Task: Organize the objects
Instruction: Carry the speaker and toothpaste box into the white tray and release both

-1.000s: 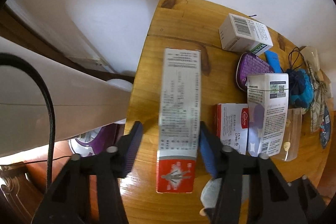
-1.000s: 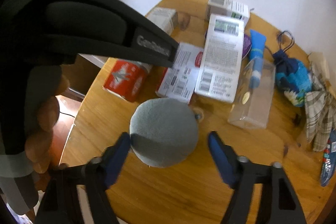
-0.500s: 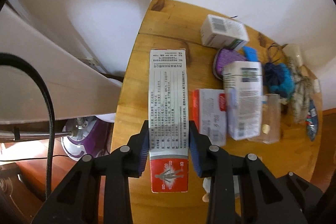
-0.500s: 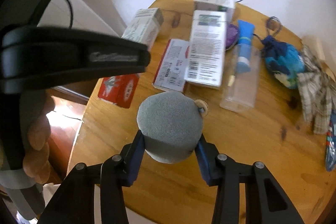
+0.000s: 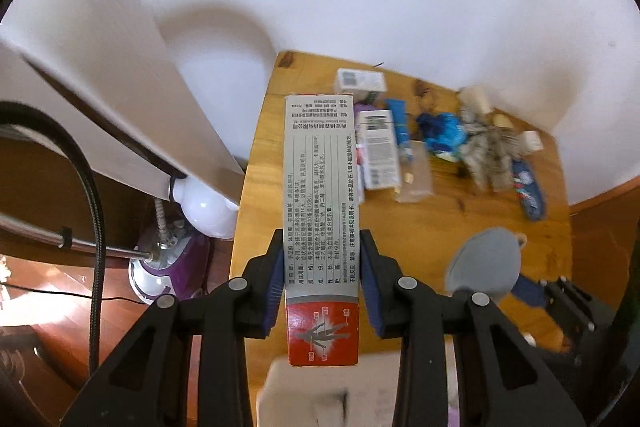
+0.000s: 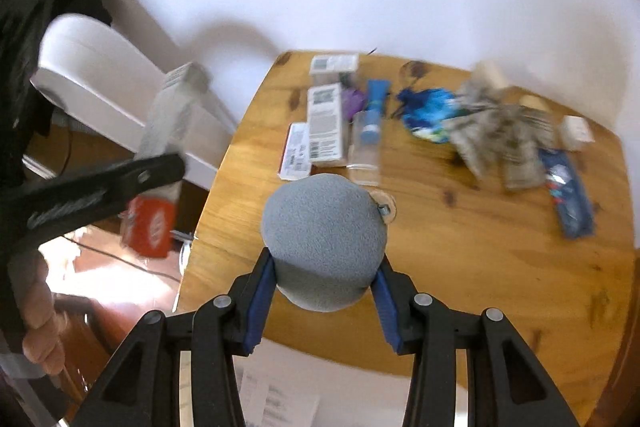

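You are now carrying something in each hand, and that is the change that counts: a second ago both sets of jaws were standing wide around their targets, and the things were lying on the desk (image 6: 460, 267). Now your left gripper (image 5: 320, 283) is closing its jaws firmly on the long grey-and-red carton (image 5: 320, 195), gripping it near its red end, with the printed length sticking out forward past the jaws and the red end hanging back behind them. Your right gripper (image 6: 326, 279) is pinching the grey foam ball (image 6: 324, 239) between its jaws, the ball bulging forward and above them.

Both cameras are showing far more of the desk and wall than before, so you are lifting both pieces up and back. The carton is hanging out beyond the desk's left edge in the right wrist view, clear of the wood.

The remaining clutter, the white boxes (image 6: 326, 123), the blue tube (image 6: 374, 107) and the checked cloth (image 6: 500, 135), is lying well ahead of both jaws, untouched. I judge the picking finished for these two; you are now needing somewhere to set them down.
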Available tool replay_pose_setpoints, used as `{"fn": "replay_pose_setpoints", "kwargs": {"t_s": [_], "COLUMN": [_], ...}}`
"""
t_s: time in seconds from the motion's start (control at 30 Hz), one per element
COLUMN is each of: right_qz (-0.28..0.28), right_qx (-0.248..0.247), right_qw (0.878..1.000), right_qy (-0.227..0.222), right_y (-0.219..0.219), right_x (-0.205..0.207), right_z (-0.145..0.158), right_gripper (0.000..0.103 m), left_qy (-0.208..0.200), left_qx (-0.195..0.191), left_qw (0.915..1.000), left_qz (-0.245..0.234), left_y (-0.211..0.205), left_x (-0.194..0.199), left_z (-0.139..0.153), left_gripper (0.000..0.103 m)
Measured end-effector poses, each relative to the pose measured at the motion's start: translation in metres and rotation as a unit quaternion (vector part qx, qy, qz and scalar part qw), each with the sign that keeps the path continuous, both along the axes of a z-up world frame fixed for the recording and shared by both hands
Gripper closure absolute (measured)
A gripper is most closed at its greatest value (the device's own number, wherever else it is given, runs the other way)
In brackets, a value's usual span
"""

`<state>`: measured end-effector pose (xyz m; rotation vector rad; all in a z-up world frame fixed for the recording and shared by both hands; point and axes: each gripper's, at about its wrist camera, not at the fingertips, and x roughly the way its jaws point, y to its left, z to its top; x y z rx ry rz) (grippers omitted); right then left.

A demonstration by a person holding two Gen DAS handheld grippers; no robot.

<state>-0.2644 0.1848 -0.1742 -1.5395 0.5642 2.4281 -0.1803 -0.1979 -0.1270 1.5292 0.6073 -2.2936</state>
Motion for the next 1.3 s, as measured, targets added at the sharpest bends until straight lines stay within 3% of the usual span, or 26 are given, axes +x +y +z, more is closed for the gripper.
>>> {"fn": "replay_pose_setpoints", "kwargs": {"t_s": [0.27, 0.53, 0.87, 1.13, 1.3], "right_qz": [-0.037, -0.059, -0.043, -0.025, -0.019], "right_qx": [0.017, 0.002, -0.007, 0.004, 0.012], "right_qw": [0.998, 0.997, 0.998, 0.999, 1.000], "right_qy": [0.053, 0.056, 0.039, 0.019, 0.013], "right_y": [-0.008, -0.024, -0.058, -0.071, -0.073], "right_x": [0.079, 0.171, 0.216, 0.217, 0.212], "right_z": [0.065, 0.095, 0.087, 0.073, 0.069], "right_gripper": [0.056, 0.056, 0.055, 0.054, 0.048], "left_qy": [0.038, 0.039, 0.010, -0.017, -0.037], "left_qx": [-0.024, -0.020, -0.020, -0.044, -0.033], "left_qw": [0.9987, 0.9975, 0.9979, 0.9973, 0.9975], "left_qz": [-0.025, -0.056, -0.060, -0.057, -0.051], "left_y": [0.059, 0.126, 0.163, 0.180, 0.179], "left_x": [0.061, 0.118, 0.153, 0.162, 0.164], "left_z": [0.052, 0.065, 0.056, 0.042, 0.029], "left_gripper": [0.066, 0.066, 0.066, 0.065, 0.063]}}
